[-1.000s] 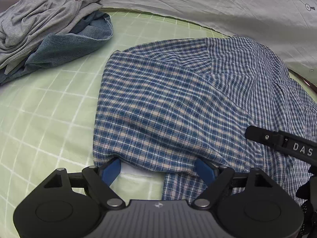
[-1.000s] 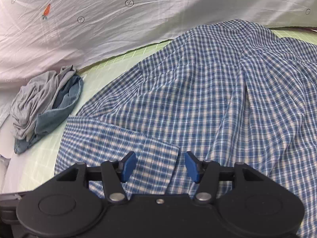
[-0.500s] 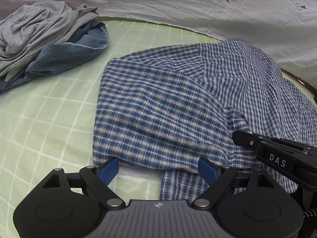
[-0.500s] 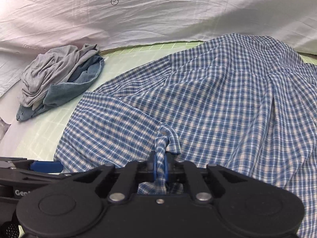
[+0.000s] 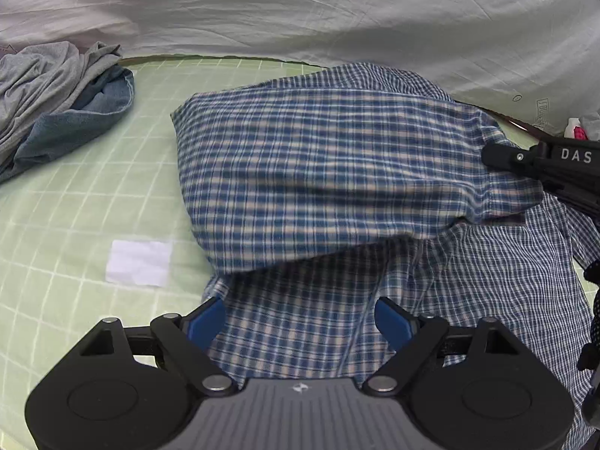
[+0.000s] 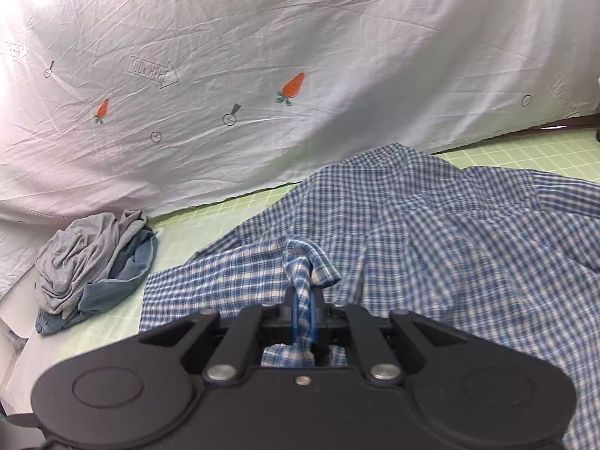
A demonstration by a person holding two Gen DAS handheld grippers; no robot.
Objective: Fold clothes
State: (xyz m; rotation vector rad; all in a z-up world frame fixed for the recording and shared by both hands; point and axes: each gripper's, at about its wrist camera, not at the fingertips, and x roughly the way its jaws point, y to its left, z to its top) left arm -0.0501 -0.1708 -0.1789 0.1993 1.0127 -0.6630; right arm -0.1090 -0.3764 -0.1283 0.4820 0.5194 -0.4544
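Observation:
A blue plaid shirt [image 5: 337, 157] lies spread on the green grid mat [image 5: 75, 225]. My right gripper [image 6: 303, 307] is shut on a pinched fold of the shirt [image 6: 450, 247] and holds that flap lifted off the mat. In the left wrist view the right gripper [image 5: 502, 157] shows at the right, at the raised flap's edge. My left gripper [image 5: 300, 322] is open and empty, its blue pads either side of the shirt's lower layer near the mat.
A crumpled pile of grey and denim-blue clothes [image 5: 56, 105] lies at the mat's far left, also in the right wrist view [image 6: 93, 270]. A white paper patch [image 5: 138, 262] lies on the mat. A white carrot-print sheet [image 6: 262, 75] hangs behind.
My right gripper has closed on a fold of the shirt and lifted it up and rightward, raising the flap. The white patch is now uncovered. My left gripper stays open.

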